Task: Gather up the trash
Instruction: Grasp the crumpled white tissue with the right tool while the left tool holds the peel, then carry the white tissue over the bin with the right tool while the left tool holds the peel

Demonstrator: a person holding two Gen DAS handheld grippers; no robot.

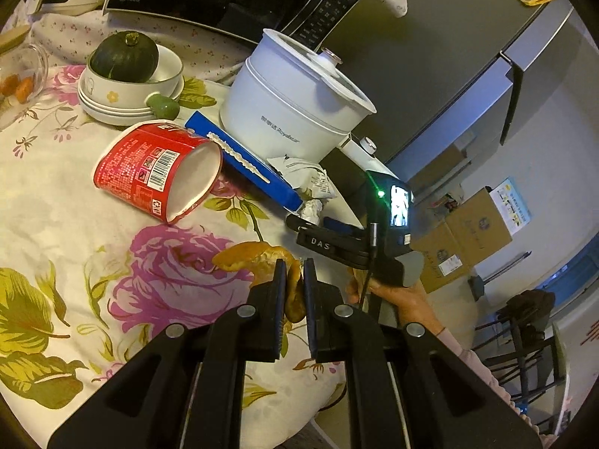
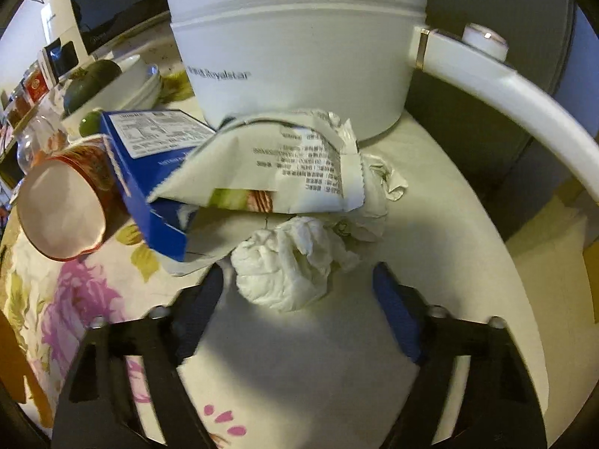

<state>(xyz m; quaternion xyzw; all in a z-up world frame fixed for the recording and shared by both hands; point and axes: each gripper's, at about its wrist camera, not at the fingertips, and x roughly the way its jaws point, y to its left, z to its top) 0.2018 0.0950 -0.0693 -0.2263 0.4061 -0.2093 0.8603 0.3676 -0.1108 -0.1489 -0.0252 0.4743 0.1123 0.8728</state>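
The red cup [image 1: 159,170] lies on its side left of the white electric pot [image 1: 295,112], its long axis level and its open mouth facing the lower right. The blue box [image 1: 243,161] lies slantwise against the pot's foot. Below the pot, the left gripper [image 1: 294,280] is nearly closed, pinching a brown peel [image 1: 262,258] over the flowered tablecloth [image 1: 75,232]. Just in front of the pot, the crumpled tissue [image 2: 288,262] lies between the half-open fingers of the right gripper [image 2: 297,284], untouched, beneath a torn wrapper [image 2: 284,164].
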